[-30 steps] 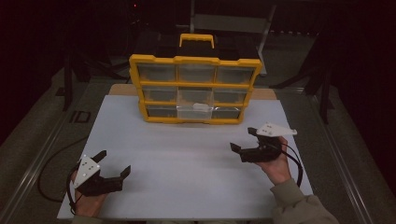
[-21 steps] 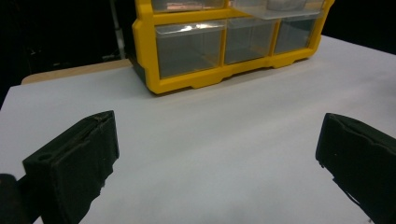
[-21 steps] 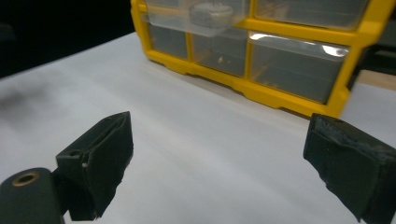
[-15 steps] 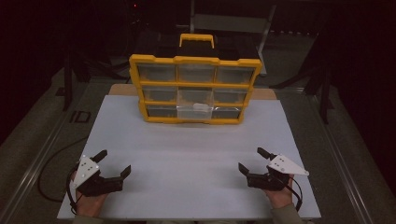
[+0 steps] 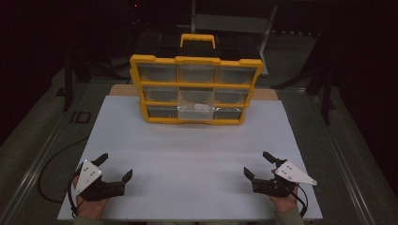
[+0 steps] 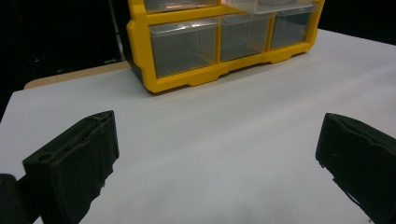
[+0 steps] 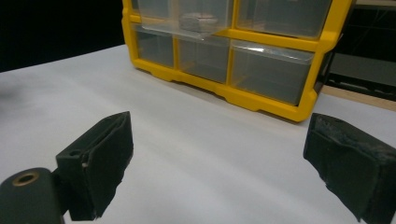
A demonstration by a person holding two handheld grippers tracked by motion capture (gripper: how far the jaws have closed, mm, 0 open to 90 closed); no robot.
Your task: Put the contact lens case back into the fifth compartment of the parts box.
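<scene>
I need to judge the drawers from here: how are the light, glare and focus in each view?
High view: dim, dark surroundings, the white table is brightest, the organizer is soft but readable. Left gripper view: the near jaws are blurred, with glare on the drawer fronts. Right gripper view: reflections on the clear drawers hide their contents; the pulled-out drawer sits at the top edge.

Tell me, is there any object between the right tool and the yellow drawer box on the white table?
Nothing visible is in the way. The right tool rests open near the table's front edge, and bare white surface lies between it and the yellow drawer box, whose middle drawer sticks out.
</scene>
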